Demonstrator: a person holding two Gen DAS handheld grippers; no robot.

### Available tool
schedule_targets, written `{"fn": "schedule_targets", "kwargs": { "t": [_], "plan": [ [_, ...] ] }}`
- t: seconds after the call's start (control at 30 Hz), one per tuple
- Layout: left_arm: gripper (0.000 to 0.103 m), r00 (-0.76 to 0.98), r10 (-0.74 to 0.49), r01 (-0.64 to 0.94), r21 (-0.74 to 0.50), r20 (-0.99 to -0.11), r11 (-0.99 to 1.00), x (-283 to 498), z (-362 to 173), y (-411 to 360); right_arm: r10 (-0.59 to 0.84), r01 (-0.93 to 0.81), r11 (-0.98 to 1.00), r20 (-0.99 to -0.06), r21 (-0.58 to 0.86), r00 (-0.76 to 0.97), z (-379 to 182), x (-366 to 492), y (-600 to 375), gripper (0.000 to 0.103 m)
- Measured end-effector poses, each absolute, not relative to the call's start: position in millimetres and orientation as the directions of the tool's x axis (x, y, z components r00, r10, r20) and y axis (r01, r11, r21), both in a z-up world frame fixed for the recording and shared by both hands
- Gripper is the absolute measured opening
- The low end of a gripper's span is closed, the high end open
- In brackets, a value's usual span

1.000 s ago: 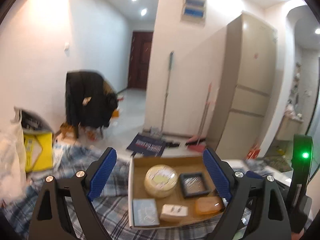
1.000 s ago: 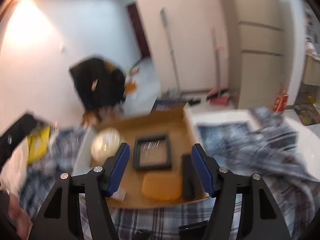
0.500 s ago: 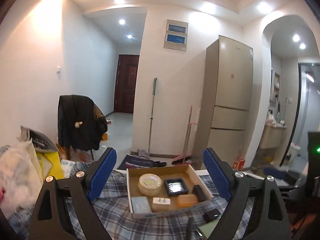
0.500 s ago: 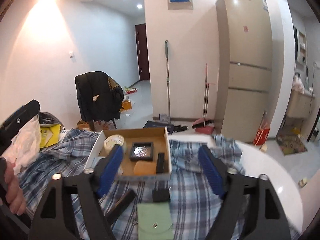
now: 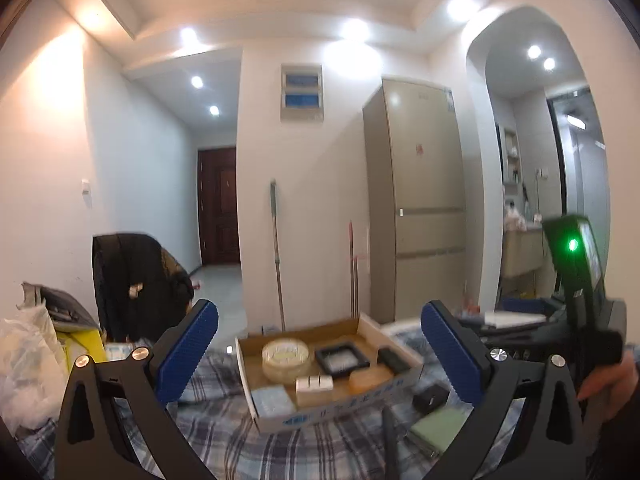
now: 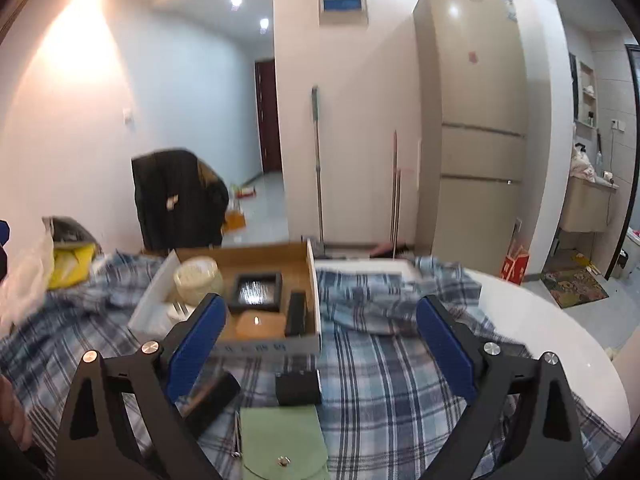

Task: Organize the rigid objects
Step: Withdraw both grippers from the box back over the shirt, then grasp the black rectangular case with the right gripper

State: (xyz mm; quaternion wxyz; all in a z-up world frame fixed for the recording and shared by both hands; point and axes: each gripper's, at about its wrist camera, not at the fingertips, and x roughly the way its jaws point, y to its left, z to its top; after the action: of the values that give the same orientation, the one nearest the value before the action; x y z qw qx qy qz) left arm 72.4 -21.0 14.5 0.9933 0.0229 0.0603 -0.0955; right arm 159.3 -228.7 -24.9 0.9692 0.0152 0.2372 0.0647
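Between picks: both the left gripper [image 5: 320,352] and right gripper [image 6: 320,332] have just been opening, jaws spread, nothing between them. Next (I'd guess) the right one drops onto the small black box [image 6: 298,388] lying short of the cardboard tray [image 6: 268,346].

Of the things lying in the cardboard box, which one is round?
The pale cream tub at the back left of the cardboard box. The black tray, orange block and white box are rectangular.

Both wrist views face the cardboard box [image 5: 328,416] [image 6: 308,276] (left lower, nearer).
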Motion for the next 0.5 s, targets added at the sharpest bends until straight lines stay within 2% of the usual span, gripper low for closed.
{"fn": "schedule_targets", "kwargs": {
  "t": [0.07,0.13,0.17,0.33,0.5],
  "plan": [
    [0.103,0.967,-0.175,0.182,0.021,-0.183,0.983,84,3,-18,0.141,-0.131,0.990,-0.498,0.055,0.856,-37,166,-226,0.094],
    [0.103,0.960,-0.177,0.181,-0.001,-0.218,0.983,91,-5,-14,0.138,-0.139,0.990,-0.533,0.039,0.835,-50,170,-223,0.084],
    [0.103,0.957,-0.174,0.177,-0.008,-0.234,0.984,94,-7,-12,0.139,-0.147,0.989,-0.550,0.030,0.823,-55,174,-221,0.082],
    [0.103,0.951,-0.157,0.158,-0.015,-0.267,0.987,99,-14,-10,0.160,-0.195,0.981,-0.621,0.011,0.768,-75,184,-212,0.073],
    [0.103,0.936,-0.194,0.198,-0.017,-0.292,0.980,100,-17,-16,0.159,-0.229,0.973,-0.687,-0.010,0.708,-95,197,-201,0.063]
  ]
}}
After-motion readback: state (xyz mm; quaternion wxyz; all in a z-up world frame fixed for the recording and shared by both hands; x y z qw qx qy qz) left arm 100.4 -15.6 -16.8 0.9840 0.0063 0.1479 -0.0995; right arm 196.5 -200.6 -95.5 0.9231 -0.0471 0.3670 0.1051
